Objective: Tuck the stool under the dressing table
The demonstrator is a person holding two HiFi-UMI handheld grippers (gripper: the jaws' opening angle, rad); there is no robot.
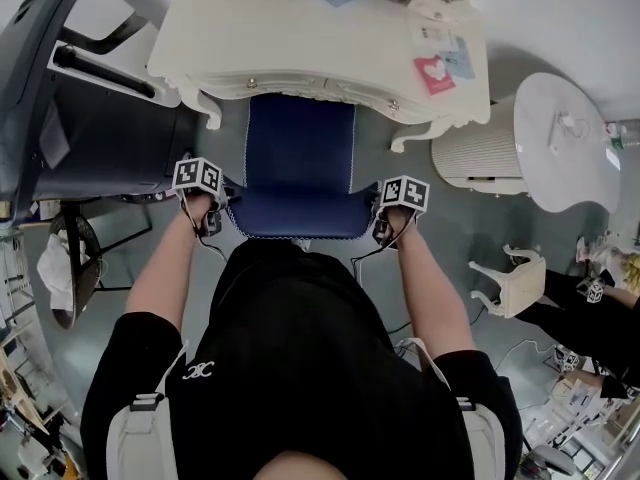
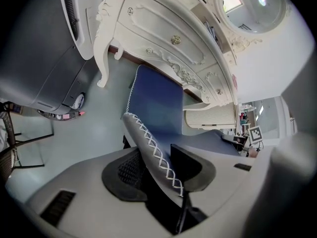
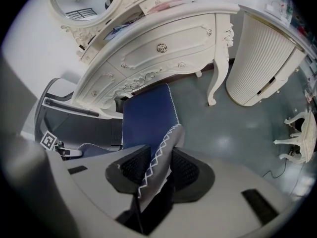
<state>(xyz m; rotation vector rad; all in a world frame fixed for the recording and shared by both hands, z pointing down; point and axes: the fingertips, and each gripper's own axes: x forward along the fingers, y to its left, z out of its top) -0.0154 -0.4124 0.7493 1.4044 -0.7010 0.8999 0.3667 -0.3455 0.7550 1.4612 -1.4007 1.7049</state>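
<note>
Under the dressing table's [image 1: 300,58] front edge, btwn its curved front legs [image 1: 212,113], sits the far end of the stool [image 1: 298,183]. The rest of the blue seat sticks out toward us. We hold it at both near corners.

Our left gripper [image 2: 157,165] is clamped on the seat's left side. Its jaws stand part-way apart w/ the grey, white-stitched seat edge [image 2: 148,143] pinched btwn the pads [image 2: 126,170]. Our right gripper [image 3: 159,168] does the same on the right side, pads pressed on the stitched edge. Both point steeply down.

Right of the dressing table stands a ribbed white cabinet [image 1: 478,153], w/ a round white table [image 1: 565,133] just beside it. Left of the stool is a dark grey unit [image 1: 90,128].
</note>
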